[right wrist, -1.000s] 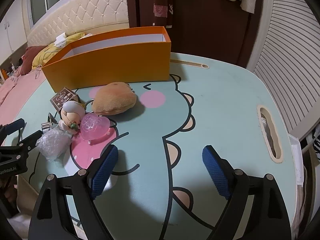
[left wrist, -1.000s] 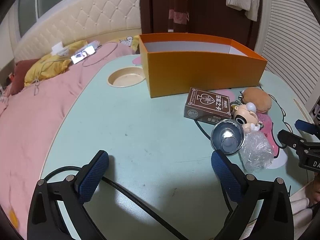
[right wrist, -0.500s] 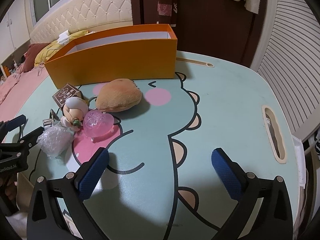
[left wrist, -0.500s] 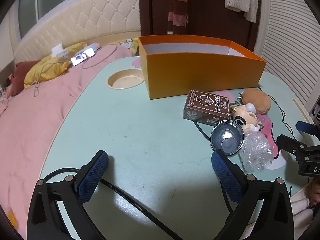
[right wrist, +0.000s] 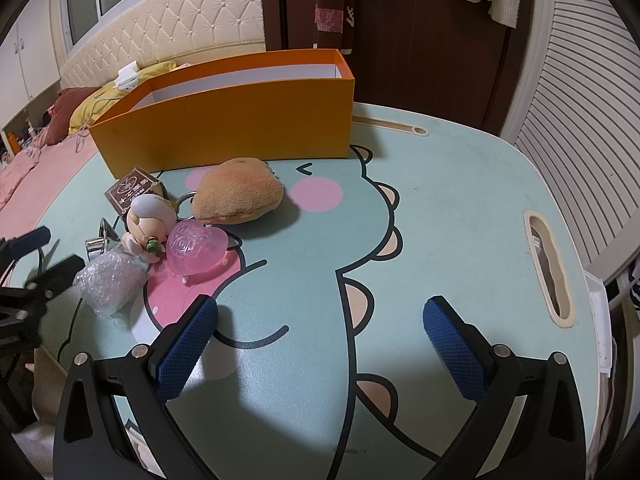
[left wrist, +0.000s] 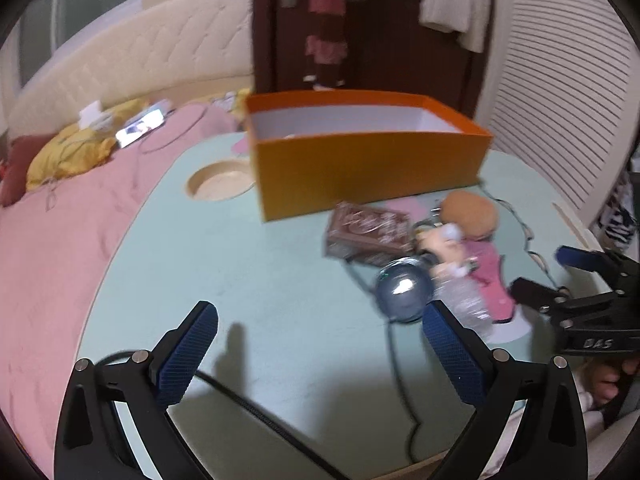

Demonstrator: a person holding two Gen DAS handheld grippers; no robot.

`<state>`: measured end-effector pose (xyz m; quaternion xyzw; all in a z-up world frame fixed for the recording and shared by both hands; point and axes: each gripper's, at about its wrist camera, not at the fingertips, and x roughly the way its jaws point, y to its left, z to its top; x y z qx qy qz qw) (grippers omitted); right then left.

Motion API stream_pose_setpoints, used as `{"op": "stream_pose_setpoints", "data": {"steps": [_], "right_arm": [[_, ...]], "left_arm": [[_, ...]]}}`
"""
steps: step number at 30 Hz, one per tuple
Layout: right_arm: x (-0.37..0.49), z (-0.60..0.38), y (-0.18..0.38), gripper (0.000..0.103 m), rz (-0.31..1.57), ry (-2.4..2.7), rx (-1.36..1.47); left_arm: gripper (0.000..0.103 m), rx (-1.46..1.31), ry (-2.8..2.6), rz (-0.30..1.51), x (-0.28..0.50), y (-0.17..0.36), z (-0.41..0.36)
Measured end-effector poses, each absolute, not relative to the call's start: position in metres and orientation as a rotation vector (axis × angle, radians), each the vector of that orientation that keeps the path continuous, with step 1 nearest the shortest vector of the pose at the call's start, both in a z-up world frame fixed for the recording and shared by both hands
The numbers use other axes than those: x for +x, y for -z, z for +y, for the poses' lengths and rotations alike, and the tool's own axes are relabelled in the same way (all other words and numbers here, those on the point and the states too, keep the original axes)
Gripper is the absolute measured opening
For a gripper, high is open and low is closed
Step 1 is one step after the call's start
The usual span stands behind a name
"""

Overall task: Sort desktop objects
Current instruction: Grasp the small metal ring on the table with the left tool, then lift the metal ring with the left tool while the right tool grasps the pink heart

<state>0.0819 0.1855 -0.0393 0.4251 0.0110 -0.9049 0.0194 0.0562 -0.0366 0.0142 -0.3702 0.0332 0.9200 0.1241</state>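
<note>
An orange box [left wrist: 368, 164] [right wrist: 240, 120], open at the top, stands at the back of the pale green table [left wrist: 248, 264]. In front of it lie a brown card pack [left wrist: 366, 232] [right wrist: 134, 190], a tan plush bun [left wrist: 470, 214] [right wrist: 240, 192], a small doll figure [left wrist: 444, 246] [right wrist: 150, 218], a pink heart [right wrist: 196, 244], a round metal mirror [left wrist: 402, 288] and a crumpled plastic wrap [left wrist: 466, 306] [right wrist: 108, 282]. My left gripper [left wrist: 320, 344] is open, low over the table, left of the mirror. My right gripper [right wrist: 320, 340] is open over the dinosaur print, right of the pile.
A round recess [left wrist: 220, 180] sits in the table left of the box. A black cable [left wrist: 272, 420] runs across the near table. A pink bed [left wrist: 52, 248] with a yellow cloth and a phone lies to the left. A slot [right wrist: 550, 264] is cut near the table's right edge.
Both grippers have moved forward toward the pile. The left view is now blurred from motion and the objects sit closer to its right finger.
</note>
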Motion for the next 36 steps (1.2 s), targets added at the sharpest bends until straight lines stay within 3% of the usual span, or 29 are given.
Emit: {"op": "stream_pose_setpoints", "data": {"steps": [2, 5, 8, 9, 10, 12, 13, 14, 25, 30, 36], "right_arm": [[0.082, 0.185, 0.039, 0.103, 0.034, 2.808, 1.318], [0.082, 0.185, 0.039, 0.103, 0.035, 2.807, 1.317], [0.083, 0.186, 0.039, 0.103, 0.034, 2.807, 1.317], [0.083, 0.186, 0.039, 0.103, 0.034, 2.807, 1.317], [0.083, 0.186, 0.039, 0.103, 0.034, 2.808, 1.317], [0.084, 0.185, 0.039, 0.103, 0.031, 2.808, 1.318], [0.085, 0.185, 0.038, 0.103, 0.029, 2.809, 1.320], [0.086, 0.184, 0.038, 0.103, 0.028, 2.809, 1.320], [0.084, 0.182, 0.034, 0.101, 0.028, 2.764, 1.320], [0.073, 0.161, 0.028, 0.074, 0.110, 2.714, 1.312], [0.055, 0.135, 0.026, 0.069, 0.128, 2.619, 1.326]], "left_arm": [[0.100, -1.071, -2.666, 0.134, 0.053, -0.016, -0.028], [0.088, -1.087, -2.644, 0.183, 0.043, -0.013, -0.017], [0.087, -1.104, -2.631, 0.170, 0.034, -0.010, -0.014], [0.083, -1.108, -2.621, 0.165, 0.033, -0.008, -0.013], [0.077, -1.113, -2.612, 0.160, 0.031, -0.007, -0.012], [0.043, -1.099, -2.608, 0.180, 0.032, -0.005, -0.010], [0.031, -1.088, -2.603, 0.193, 0.033, -0.006, -0.010], [0.026, -1.077, -2.598, 0.205, 0.035, -0.006, -0.009], [0.026, -0.991, -2.698, 0.096, 0.055, -0.011, -0.042], [0.026, -1.004, -2.697, 0.076, 0.051, -0.008, -0.046], [0.026, -0.999, -2.690, 0.035, 0.050, -0.009, -0.051]]}}
